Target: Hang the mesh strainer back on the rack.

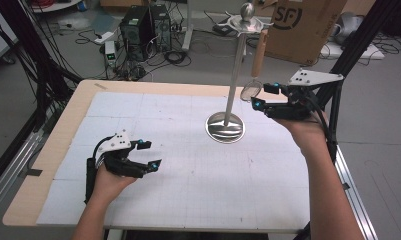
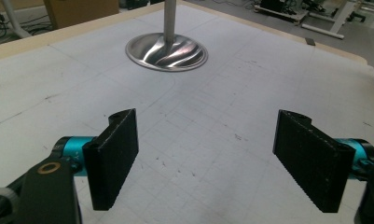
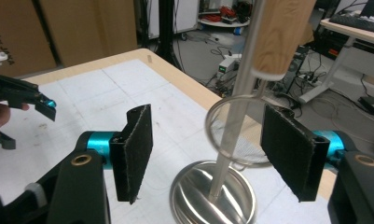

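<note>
White gridded table, wooden-handled mesh strainer hanging, right tongs spread, left tongs spread.

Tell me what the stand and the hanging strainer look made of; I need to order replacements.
Stand: seemingly polished steel; its base mirrors light in swirls. Strainer: thin metal wire ring with fine mesh, and a pale, matte handle, probably wood, going by its grain.

The high view looks down and forward over the whole surface. Each claw view sits low and close, both apparently facing the steel stand.
</note>
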`<state>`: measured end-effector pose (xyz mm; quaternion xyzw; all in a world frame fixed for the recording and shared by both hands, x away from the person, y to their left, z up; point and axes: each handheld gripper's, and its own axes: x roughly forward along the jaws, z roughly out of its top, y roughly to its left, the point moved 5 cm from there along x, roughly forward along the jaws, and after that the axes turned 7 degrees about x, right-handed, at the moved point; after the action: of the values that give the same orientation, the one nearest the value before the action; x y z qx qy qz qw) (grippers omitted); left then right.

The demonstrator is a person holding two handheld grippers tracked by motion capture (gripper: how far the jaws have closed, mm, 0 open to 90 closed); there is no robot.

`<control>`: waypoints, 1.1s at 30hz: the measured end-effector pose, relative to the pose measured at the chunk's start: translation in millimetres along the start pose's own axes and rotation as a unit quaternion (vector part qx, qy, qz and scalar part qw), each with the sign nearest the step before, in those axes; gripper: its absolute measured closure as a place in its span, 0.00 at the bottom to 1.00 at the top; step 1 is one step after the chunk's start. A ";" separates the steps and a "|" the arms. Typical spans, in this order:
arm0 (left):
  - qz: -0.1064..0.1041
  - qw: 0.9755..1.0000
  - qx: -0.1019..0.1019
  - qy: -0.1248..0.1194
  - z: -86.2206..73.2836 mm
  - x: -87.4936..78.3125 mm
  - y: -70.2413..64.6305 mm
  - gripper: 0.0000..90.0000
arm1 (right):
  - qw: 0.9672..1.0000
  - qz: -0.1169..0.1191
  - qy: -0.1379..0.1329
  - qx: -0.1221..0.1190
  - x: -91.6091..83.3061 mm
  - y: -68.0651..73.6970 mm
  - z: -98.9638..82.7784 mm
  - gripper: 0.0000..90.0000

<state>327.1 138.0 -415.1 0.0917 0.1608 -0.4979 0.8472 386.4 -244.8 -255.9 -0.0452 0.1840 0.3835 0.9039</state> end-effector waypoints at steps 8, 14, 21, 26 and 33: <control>-0.002 1.000 0.000 -0.004 0.6 -0.7 0.1 0.25 | 1.000 0.007 -0.007 -0.005 1.1 4.1 -18.9 0.34; -0.003 1.000 -0.001 -0.007 1.0 -1.3 -0.2 0.25 | 1.000 0.013 0.001 0.000 3.7 7.5 -38.5 0.33; -0.004 1.000 0.000 -0.006 1.0 -0.9 -0.8 0.25 | 1.000 0.019 0.006 0.004 5.7 12.5 -61.8 0.33; -0.006 1.000 0.001 -0.006 0.8 -0.1 -1.1 0.25 | 1.000 0.021 0.016 -0.001 10.0 19.1 -79.5 0.32; -0.007 1.000 0.001 -0.006 0.7 -0.4 -0.8 0.25 | 0.999 0.034 0.020 0.003 14.2 28.8 -96.7 0.31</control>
<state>326.3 137.7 -414.3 0.0888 0.1559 -0.5045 0.8446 346.1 -236.5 -349.2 -0.0437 0.2050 0.4123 0.8866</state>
